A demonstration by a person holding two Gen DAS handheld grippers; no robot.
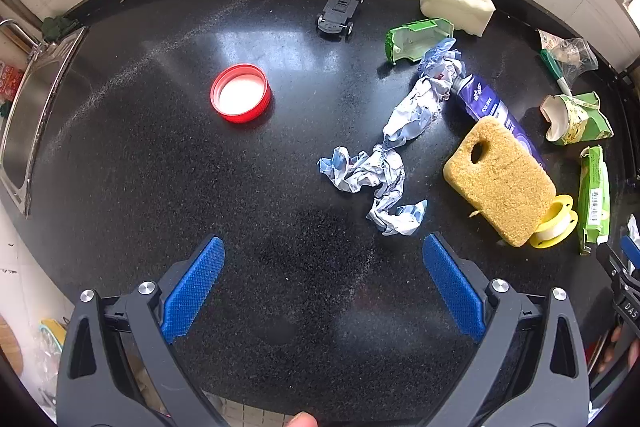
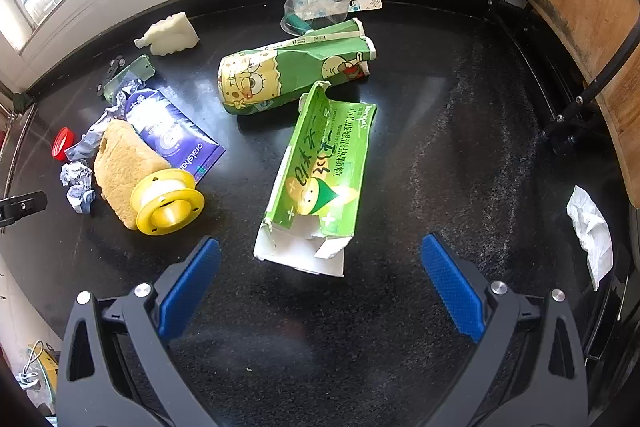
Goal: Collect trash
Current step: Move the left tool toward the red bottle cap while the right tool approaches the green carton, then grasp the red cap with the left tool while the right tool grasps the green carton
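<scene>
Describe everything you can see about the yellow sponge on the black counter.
The yellow sponge is a thick, coarse, porous slab with rounded corners and an oval hole near one end. It looks dry and worn. It lies tilted, its upper part resting on the purple toothpaste tube and its near end against the yellow tape spool. Crumpled blue-and-white paper lies just beside it; whether they touch is unclear. No gripper touches it.
</scene>
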